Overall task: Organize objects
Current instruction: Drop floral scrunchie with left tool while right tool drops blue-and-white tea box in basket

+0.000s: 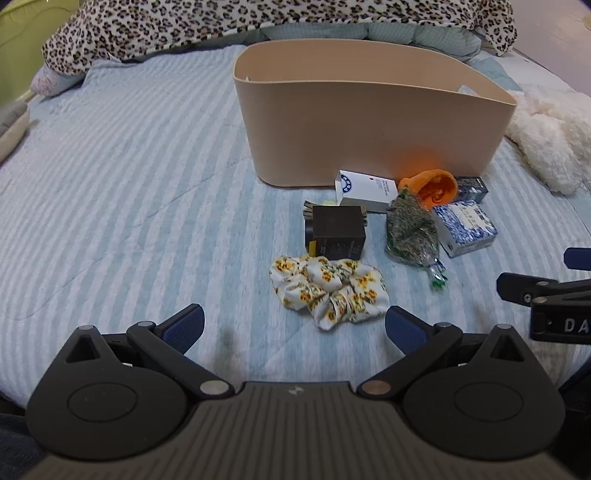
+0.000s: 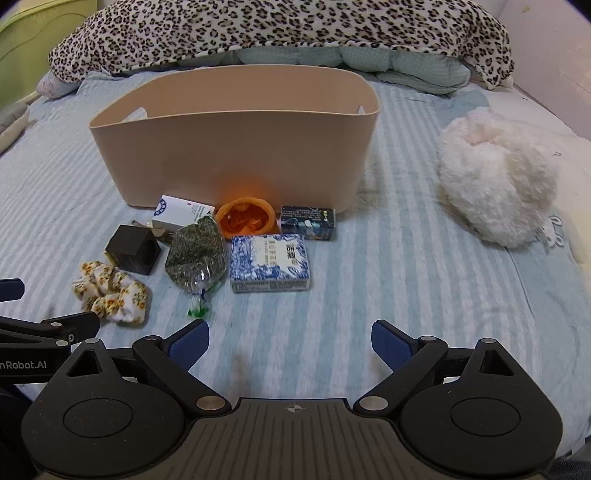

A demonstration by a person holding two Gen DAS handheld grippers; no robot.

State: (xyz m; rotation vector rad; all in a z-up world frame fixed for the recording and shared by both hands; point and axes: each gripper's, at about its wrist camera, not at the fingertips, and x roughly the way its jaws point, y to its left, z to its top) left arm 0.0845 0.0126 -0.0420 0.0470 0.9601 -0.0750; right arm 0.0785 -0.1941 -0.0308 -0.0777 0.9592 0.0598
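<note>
A beige bin (image 1: 369, 125) (image 2: 236, 147) stands on the striped bed. In front of it lie a floral scrunchie (image 1: 328, 290) (image 2: 110, 293), a black box (image 1: 338, 232) (image 2: 133, 251), a white box (image 1: 365, 190) (image 2: 181, 214), a bag of green flakes (image 1: 412, 232) (image 2: 195, 256), an orange cup on its side (image 1: 434, 188) (image 2: 245, 219), a blue patterned box (image 1: 465, 227) (image 2: 269, 267) and a small dark box (image 1: 471, 188) (image 2: 308, 221). My left gripper (image 1: 294, 328) is open and empty, just short of the scrunchie. My right gripper (image 2: 290, 343) is open and empty, near the patterned box.
A leopard-print blanket (image 2: 280, 33) lies bunched along the back of the bed behind the bin. A fluffy white cushion (image 2: 495, 184) (image 1: 546, 140) lies to the right of the bin. The striped bedspread (image 1: 129, 184) stretches to the left.
</note>
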